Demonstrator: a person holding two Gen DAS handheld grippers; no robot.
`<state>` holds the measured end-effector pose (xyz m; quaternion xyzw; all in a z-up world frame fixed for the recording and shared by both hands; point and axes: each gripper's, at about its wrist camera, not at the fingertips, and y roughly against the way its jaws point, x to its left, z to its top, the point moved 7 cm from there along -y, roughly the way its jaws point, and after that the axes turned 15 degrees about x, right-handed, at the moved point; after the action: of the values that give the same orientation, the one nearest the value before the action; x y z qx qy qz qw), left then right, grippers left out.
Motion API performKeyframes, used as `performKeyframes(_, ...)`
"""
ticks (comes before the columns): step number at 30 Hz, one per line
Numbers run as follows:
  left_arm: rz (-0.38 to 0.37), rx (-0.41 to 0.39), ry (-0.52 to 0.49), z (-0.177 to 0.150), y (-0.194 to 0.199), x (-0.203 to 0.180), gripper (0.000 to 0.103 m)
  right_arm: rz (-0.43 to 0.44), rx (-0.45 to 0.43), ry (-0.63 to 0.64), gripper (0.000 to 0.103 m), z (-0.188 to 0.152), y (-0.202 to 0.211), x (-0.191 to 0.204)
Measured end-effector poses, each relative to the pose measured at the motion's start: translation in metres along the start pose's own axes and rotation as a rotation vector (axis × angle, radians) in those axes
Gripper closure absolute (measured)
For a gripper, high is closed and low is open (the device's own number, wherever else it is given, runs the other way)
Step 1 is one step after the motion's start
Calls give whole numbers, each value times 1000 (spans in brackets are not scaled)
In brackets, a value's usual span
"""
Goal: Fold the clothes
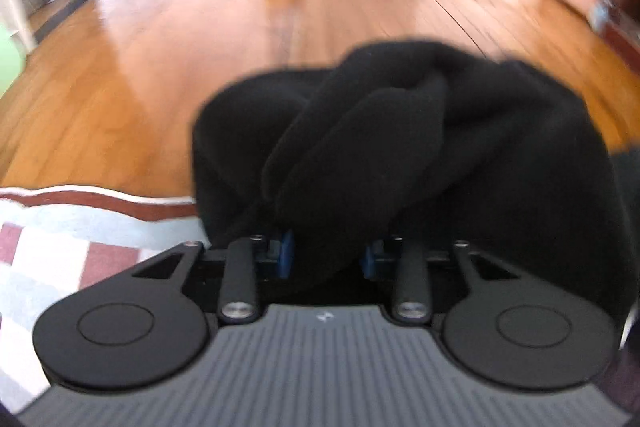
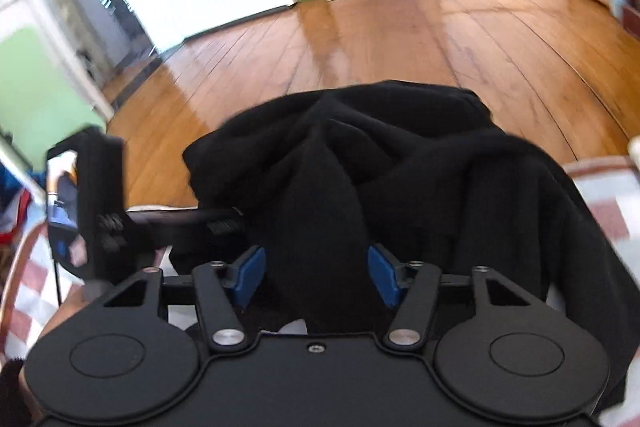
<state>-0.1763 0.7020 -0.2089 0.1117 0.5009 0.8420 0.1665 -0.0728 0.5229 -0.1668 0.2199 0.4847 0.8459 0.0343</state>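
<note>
Black garment (image 1: 400, 147) hangs bunched between our two grippers, above a checked cloth (image 1: 60, 247) and wooden floor (image 1: 160, 67). Our left gripper (image 1: 327, 253) pinches a fold, jaws nearly closed; our right gripper (image 2: 316, 273) clamps another fold (image 2: 320, 207), jaws partly open around it.

A checked cloth (image 1: 60, 259) in dull red and white, edged with a reddish-brown band, covers the surface nearest the cameras. The black garment (image 2: 420, 187) spills over its far edge, bunched in thick folds (how much of it actually rests on the cloth I cannot tell). Beyond lies a glossy wooden plank floor (image 1: 200, 75), bare where it shows.
</note>
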Motion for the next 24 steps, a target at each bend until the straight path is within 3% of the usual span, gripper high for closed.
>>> performKeyframes(3,102,-150,-32,12,23,4,90,-45,-4,20,39,-1,-2,-2)
performKeyframes(7,114,-179,-55,10,32,0,94,-72,4,38,35,-5,-19,-2)
performKeyframes(10,91,-201,8,13,39,17,98,-66,91,57,35,-14,-44,-6)
performKeyframes(13,164,-260,149,18,48,52,100,-55,183,23,36,-27,-62,-15)
performKeyframes(14,147,-248,204,18,44,66,99,-26,189,12,40,-31,-62,-18)
performKeyframes(16,12,-132,273,13,20,79,99,-9,175,-3,64,-30,-60,-24)
performKeyframes(17,-54,-77,305,8,9,82,99,-14,164,-9,88,-28,-59,-27)
performKeyframes(19,-121,-26,356,0,-1,84,99,-41,122,-28,94,-23,-52,-33)
performKeyframes(22,-93,-37,291,0,9,76,97,-99,86,-22,97,-21,-42,-39)
performKeyframes(24,-86,-52,243,2,21,67,85,-139,62,-18,98,-20,-35,-42)
